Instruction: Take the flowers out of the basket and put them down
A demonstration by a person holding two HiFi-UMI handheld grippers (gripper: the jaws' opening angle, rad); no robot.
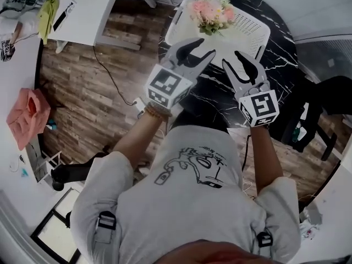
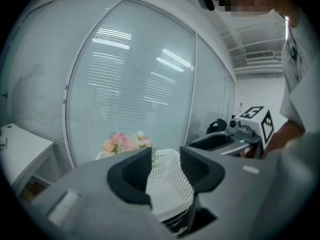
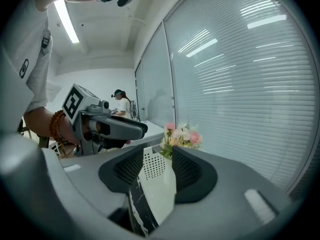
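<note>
Black marble tabletop (image 1: 286,32), head view: white basket (image 1: 258,34) at its far edge, flowers (image 1: 212,11) in the basket's far side. Left gripper (image 1: 201,48) and right gripper (image 1: 232,58) by the near rim, both spread, empty.
Left gripper view: flowers beyond, left of jaws.
Right gripper view: flowers ahead, over the gap; second person (image 3: 120,104) far back.
Shirt (image 1: 192,202) print unreadable.

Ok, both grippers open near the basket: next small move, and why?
Probably carry the left gripper and right gripper forward over the basket to the flowers at its far end. Both stand open and empty, short of the blooms.
</note>
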